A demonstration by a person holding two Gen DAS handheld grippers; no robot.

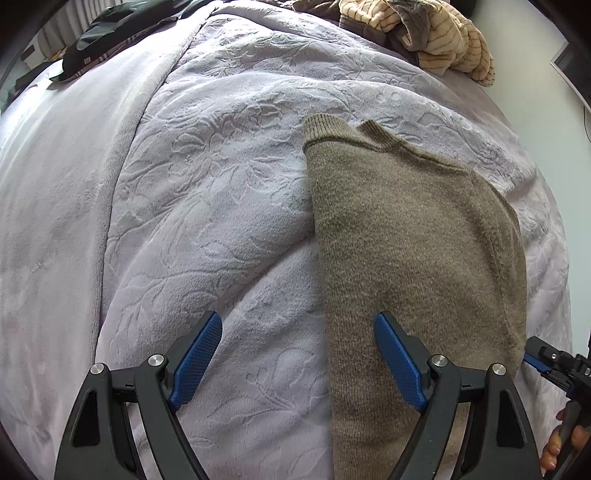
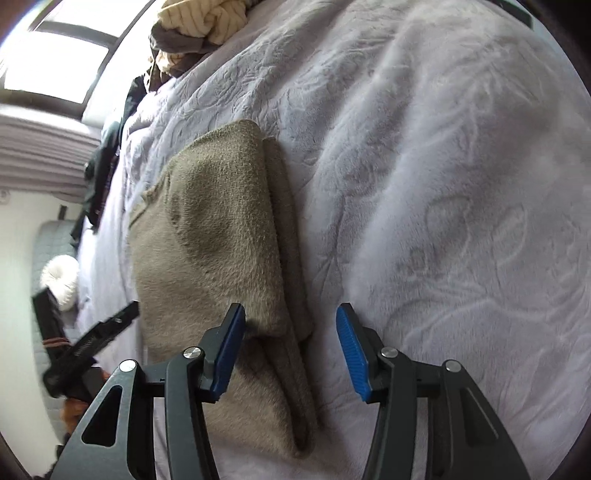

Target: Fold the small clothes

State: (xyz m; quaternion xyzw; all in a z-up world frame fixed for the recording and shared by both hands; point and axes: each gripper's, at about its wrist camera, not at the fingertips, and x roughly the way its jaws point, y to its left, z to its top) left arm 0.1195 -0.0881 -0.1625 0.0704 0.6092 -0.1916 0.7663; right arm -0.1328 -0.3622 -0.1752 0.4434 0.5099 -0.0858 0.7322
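A brown knitted garment (image 1: 417, 236) lay folded lengthwise into a narrow strip on the lavender embossed blanket (image 1: 207, 206) that covered the bed, its ribbed neckline pointing toward the far end, where a heap of striped cream clothes (image 1: 436, 40) waited. The left gripper (image 1: 299, 354) hung over the strip's near left edge with its jaws wide apart, one blue pad above the knit and the other above bare blanket, holding nothing. The right gripper (image 2: 291, 350) stood at the opposite long edge, jaws apart too, straddling the doubled-over fold without pinching it; a sleeve or side panel seemed tucked underneath there, though I couldn't tell which. I judged the lengthwise fold was laid, and both tools sat at the near end ready for a crosswise fold up toward the collar. There was plenty of open blanket on both sides of the strip and beyond the neckline. Dark clothing (image 1: 99, 33) lay well off at the far left corner.
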